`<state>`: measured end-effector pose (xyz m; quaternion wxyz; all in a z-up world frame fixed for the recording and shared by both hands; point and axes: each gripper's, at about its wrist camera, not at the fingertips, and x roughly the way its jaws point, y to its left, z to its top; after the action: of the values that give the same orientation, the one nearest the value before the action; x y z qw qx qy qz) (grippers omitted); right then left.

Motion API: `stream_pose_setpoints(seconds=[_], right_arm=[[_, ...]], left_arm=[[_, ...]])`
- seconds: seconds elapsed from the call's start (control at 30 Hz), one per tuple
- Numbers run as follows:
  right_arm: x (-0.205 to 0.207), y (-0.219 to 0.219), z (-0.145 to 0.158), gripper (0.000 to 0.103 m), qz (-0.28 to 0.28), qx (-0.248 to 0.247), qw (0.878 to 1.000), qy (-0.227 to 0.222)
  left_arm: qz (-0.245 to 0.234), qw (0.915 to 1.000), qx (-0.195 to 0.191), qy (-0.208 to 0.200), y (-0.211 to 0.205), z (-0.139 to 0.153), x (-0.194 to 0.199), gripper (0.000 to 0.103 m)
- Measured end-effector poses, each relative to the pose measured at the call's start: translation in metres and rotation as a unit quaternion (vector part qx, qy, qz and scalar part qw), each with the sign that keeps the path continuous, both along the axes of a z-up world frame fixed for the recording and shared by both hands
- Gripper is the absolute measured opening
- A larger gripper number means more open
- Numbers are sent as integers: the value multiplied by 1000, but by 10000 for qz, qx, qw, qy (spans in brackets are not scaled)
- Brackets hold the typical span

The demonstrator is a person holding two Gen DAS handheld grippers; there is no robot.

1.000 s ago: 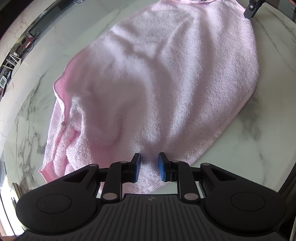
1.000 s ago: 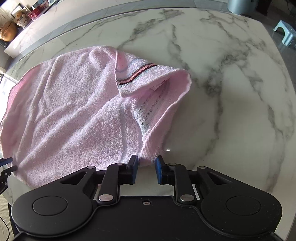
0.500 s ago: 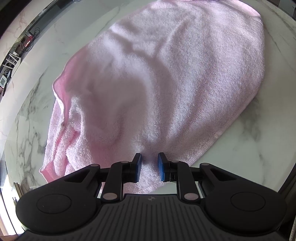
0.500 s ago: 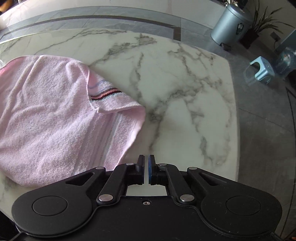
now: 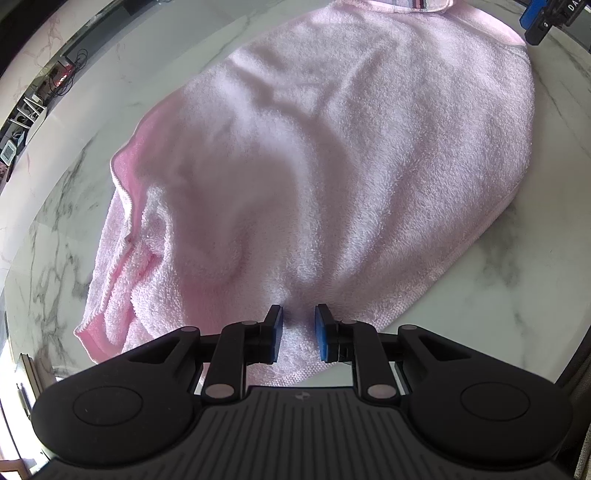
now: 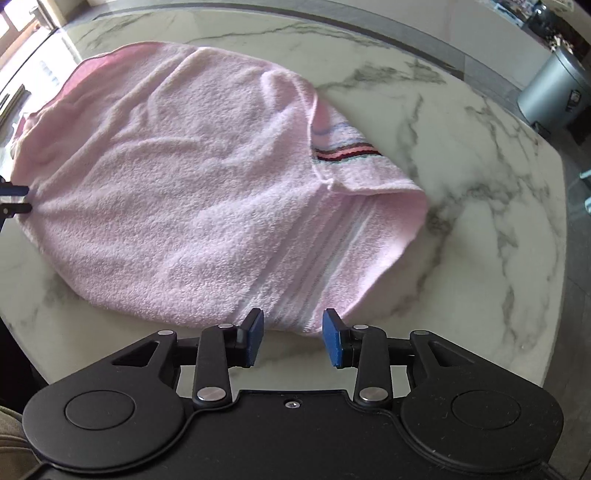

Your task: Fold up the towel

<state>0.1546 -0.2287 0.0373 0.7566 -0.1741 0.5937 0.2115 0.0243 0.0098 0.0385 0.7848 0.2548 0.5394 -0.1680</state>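
A pink towel (image 5: 332, 166) lies folded over on the marble table (image 5: 517, 295). My left gripper (image 5: 298, 338) has its blue pads pinched on a raised fold at the towel's near edge. In the right wrist view the towel (image 6: 184, 192) shows a striped band near a folded-back corner (image 6: 347, 151). My right gripper (image 6: 292, 338) is open and empty, just in front of the towel's near striped edge. The right gripper's blue fingertip shows at the top right of the left wrist view (image 5: 535, 18). The left gripper's tip shows at the left edge of the right wrist view (image 6: 11, 199).
The marble table (image 6: 480, 184) ends at a rounded edge on the right. A grey bin (image 6: 554, 96) stands on the floor beyond it. Shelves with small items (image 5: 33, 107) line the far left.
My right gripper was shut off the towel half a second ago; it has swung back to the towel's near edge and opened. My left gripper has kept its pinch and place.
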Motion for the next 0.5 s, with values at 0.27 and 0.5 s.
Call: stream_pose_setpoints(seconds=[0.27,0.5], right_arm=[[-7,37,-8,38,365,357,9981,-335],[-7,86,-16,38,853,551,9939,-439]], left_arm=[[246,9990,-204,-318,-7,11,-18,17],[257,9986,-402,-229,-23,12,-14,17]])
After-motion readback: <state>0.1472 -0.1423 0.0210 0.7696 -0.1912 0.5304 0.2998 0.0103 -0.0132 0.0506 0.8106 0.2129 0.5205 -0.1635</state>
